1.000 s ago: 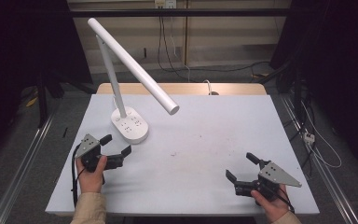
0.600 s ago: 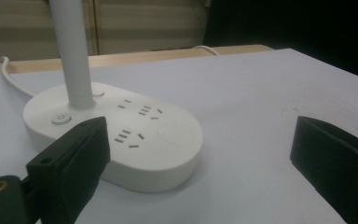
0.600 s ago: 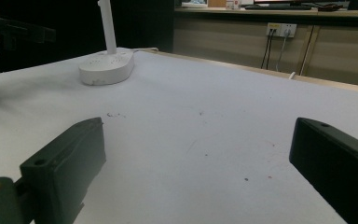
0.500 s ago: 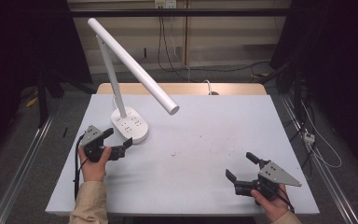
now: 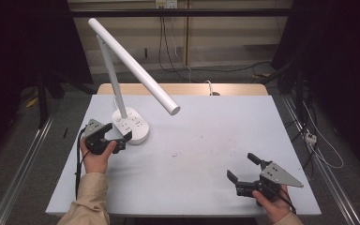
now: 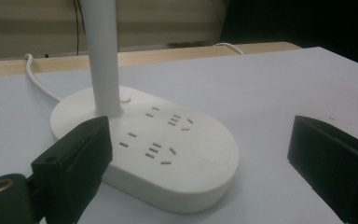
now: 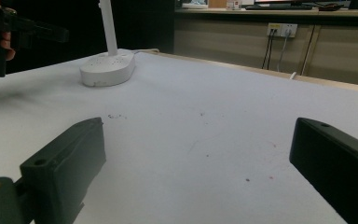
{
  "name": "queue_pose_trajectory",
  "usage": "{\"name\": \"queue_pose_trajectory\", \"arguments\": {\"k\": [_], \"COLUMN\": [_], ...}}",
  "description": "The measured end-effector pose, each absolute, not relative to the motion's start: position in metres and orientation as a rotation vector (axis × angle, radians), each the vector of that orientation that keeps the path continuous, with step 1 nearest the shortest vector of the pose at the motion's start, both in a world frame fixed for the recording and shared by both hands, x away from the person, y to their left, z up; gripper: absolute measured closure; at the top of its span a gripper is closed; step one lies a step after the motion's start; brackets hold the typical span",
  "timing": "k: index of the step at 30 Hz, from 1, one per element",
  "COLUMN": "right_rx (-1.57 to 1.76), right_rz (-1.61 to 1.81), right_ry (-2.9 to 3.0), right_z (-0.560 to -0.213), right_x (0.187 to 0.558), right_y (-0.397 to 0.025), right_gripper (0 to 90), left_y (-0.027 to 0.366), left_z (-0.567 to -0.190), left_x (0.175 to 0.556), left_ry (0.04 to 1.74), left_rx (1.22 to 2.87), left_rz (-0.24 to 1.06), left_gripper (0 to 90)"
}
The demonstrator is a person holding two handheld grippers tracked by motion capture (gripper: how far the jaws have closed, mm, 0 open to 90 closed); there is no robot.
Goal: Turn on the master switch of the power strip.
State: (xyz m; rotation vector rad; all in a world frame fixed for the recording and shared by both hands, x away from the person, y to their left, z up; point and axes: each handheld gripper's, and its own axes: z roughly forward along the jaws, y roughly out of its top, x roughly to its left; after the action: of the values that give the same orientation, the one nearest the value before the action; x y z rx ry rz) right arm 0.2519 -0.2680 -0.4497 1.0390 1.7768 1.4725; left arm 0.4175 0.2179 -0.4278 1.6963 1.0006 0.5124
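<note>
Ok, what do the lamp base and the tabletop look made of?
Lamp base: likely moulded white plastic, satin finish, with rounded edges, a seam along its side and socket slots on top. Tabletop: pale matte sheet, perhaps laminate; faintly scuffed and speckled, no glare.

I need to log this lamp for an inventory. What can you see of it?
The lamp is white and looks like plastic. Its oval base lies flat on the table, near the left edge, and carries two groups of socket slots and a faint oval pad. An upright post rises from the back of the base; a long tube head slants down to the right from the top. A white cord leaves the base rearward. The left gripper is open at the base, with no contact visible.
</note>
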Motion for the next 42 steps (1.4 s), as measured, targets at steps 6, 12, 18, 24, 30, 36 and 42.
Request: {"name": "queue_pose_trajectory", "arguments": {"k": [6,12,18,24,30,36,42], "right_rx": [1.04,1.042,1.039,1.037,1.035,1.031,1.033], "right_rz": [1.477,1.477,1.477,1.476,1.473,1.473,1.472], "right_ry": [1.779,1.777,1.777,1.772,1.776,1.777,1.775], "right_z": [-0.45,-0.45,-0.45,-0.449,-0.449,-0.449,-0.449], "right_x": [0.252,0.252,0.252,0.252,0.252,0.252,0.253], "right_y": [-0.268,-0.269,-0.269,-0.27,-0.27,-0.27,-0.27], "right_gripper": [3.0,3.0,3.1,3.1,3.1,3.1,3.1], "left_y": [0.218,0.219,0.22,0.223,0.23,0.235,0.235], "left_z": [-0.428,-0.427,-0.427,-0.433,-0.434,-0.436,-0.433], "left_x": [0.426,0.435,0.441,0.446,0.45,0.453,0.46], "left_ry": [1.013,1.021,1.031,1.066,1.115,1.14,1.141], "left_rx": [1.697,1.704,1.702,1.706,1.699,1.7,1.719], "left_rz": [0.518,0.537,0.546,0.56,0.59,0.605,0.613], "left_gripper": [12.8,15.9,21.4,26.2,33.7,42.6,56.1]}}
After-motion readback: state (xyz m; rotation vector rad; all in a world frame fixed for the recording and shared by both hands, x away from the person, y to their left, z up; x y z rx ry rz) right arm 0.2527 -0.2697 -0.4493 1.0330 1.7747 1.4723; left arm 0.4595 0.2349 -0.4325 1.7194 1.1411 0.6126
